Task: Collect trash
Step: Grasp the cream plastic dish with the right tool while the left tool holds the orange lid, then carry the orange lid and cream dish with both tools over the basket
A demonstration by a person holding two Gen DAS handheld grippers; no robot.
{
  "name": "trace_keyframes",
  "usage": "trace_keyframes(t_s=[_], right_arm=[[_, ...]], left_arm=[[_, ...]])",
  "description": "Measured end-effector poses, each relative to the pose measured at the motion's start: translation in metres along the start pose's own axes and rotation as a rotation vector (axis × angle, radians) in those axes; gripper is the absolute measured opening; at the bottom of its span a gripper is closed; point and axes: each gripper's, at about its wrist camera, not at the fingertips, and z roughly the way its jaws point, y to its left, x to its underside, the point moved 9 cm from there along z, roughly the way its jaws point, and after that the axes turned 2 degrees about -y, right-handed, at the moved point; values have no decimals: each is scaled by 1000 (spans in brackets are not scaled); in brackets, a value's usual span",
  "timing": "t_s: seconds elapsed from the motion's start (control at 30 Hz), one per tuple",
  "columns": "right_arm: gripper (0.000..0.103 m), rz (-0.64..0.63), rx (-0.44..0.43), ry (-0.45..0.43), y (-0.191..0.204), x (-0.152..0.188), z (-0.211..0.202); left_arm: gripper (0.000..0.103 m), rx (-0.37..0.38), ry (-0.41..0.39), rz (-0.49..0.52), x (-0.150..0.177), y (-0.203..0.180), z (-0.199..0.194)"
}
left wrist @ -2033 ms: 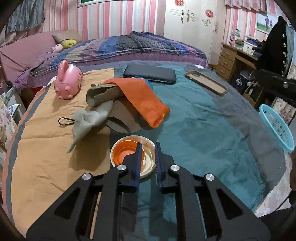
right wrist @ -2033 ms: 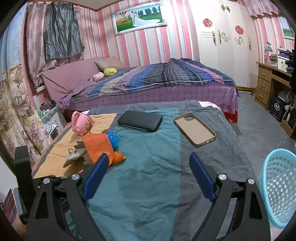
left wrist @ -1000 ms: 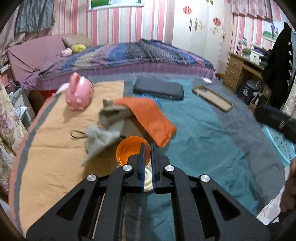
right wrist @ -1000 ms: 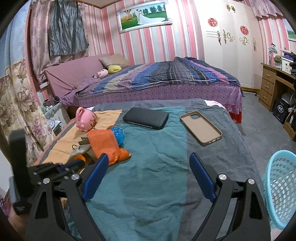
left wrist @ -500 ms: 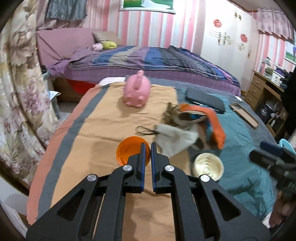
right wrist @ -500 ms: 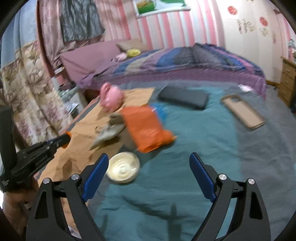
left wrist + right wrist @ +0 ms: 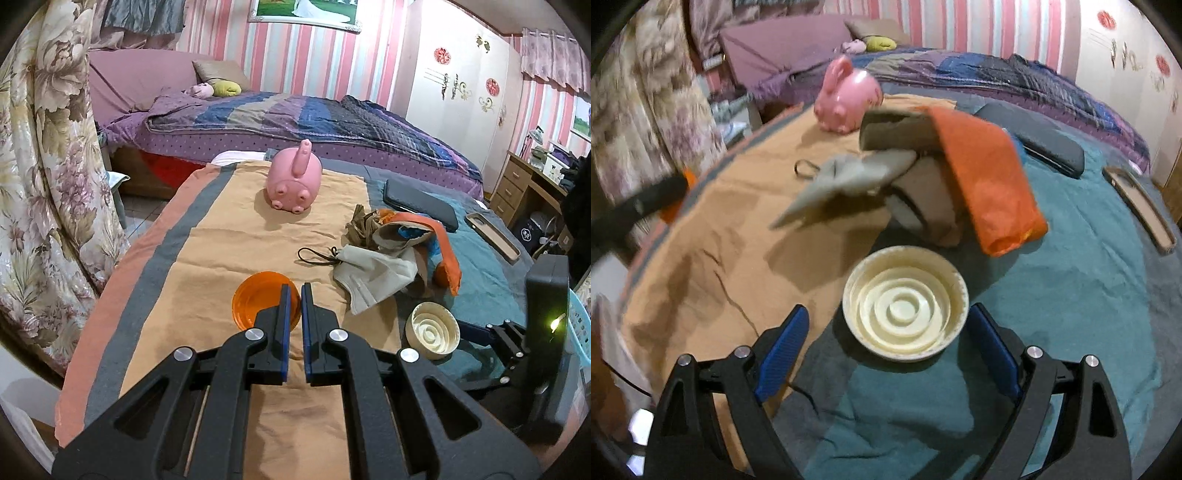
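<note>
My left gripper (image 7: 293, 293) is shut on the rim of an orange round lid (image 7: 258, 304), held just over the tan cloth. A cream round lid (image 7: 432, 334) lies open side up on the teal cover. In the right wrist view that cream lid (image 7: 905, 302) sits between and slightly ahead of the wide-apart fingers of my right gripper (image 7: 886, 314), which is open and not touching it. A heap of trash lies beyond: an orange bag (image 7: 986, 181), a grey mask (image 7: 849, 177) and brown paper (image 7: 360, 225).
A pink rabbit-shaped bank (image 7: 295, 181) stands on the tan cloth at the back. A black case (image 7: 419, 206) and a phone case (image 7: 493, 236) lie far right. A blue basket (image 7: 580, 332) stands off the right edge. Flowered curtain (image 7: 44, 166) hangs on the left.
The left gripper lifted the orange lid out of the cream one and carried it left over the tan cloth. The right gripper dropped and came in close over the cream lid.
</note>
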Motion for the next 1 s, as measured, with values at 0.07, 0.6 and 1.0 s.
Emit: trace_keyframes(t_s=[0.07,0.6,1.0], right_arm=[[72,-23,-11,-7,6,0,-2],[60,28,-69,-146,-33,-12,-66],[60,146,29,-284,-125,-19,-136]], left_arm=[[4,2,-1,3,0,-2,0],[4,53,-37,60,-10,-49,-12],[4,155,-77,149,-20,-133,-23]])
